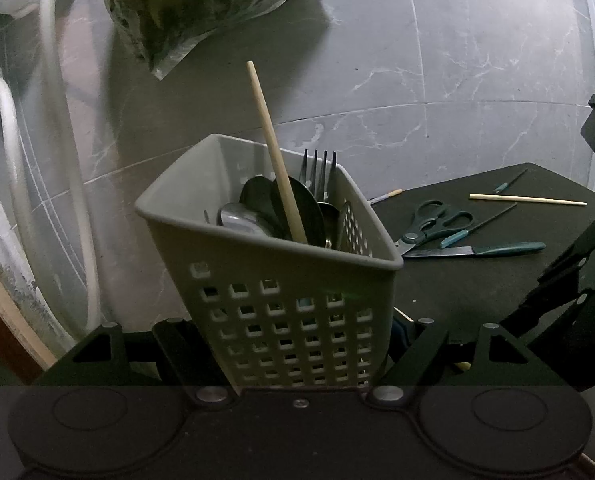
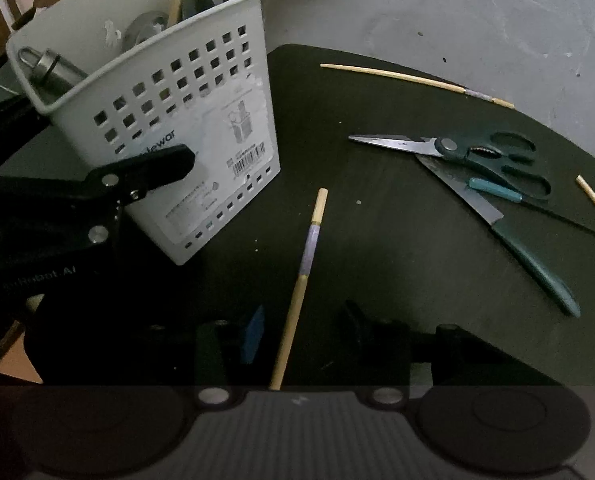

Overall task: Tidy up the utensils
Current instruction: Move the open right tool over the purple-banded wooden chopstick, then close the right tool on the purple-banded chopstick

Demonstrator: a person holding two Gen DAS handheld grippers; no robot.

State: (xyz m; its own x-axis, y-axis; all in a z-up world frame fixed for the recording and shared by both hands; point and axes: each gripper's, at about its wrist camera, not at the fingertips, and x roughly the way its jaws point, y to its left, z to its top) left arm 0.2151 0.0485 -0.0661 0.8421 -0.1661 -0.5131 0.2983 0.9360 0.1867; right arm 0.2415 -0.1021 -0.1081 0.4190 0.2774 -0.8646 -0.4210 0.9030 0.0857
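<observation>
The utensil caddy [image 1: 281,280], a grey perforated plastic holder, stood tilted on the dark table [image 1: 477,292], its open top leaning toward the far left in the left wrist view. The left gripper [image 1: 301,344] was clamped on the caddy's lower walls, one finger on each side. Inside the caddy, a wooden chopstick [image 1: 275,152] stood with its long axis nearly upright, leaning far-left; a fork [image 1: 319,172] pointed tines up beside dark spoons [image 1: 297,208]. A metal cylindrical item [image 2: 53,66] lay in the near-left corner of the caddy in the right wrist view. A second chopstick [image 2: 299,288], banded in purple, lay on the table with its long axis running near to far, its far end tipped slightly right, just right of the caddy. The right gripper [image 2: 297,340] was partly open around the near part of this chopstick; whether the pads [image 2: 253,332] touched it could not be told in the shadow. The caddy's side label showed a barcode and the partial letters "lewar"; the left gripper's body read "Robot.AI". To the right lay scissors [image 2: 469,152] with green handles, blades pointing left, over a green-handled knife [image 2: 529,252]. Two more chopsticks [image 2: 413,80] lay farther right and far, well apart from the caddy. White hoses [image 1: 61,160] ran down the marble wall at left.
</observation>
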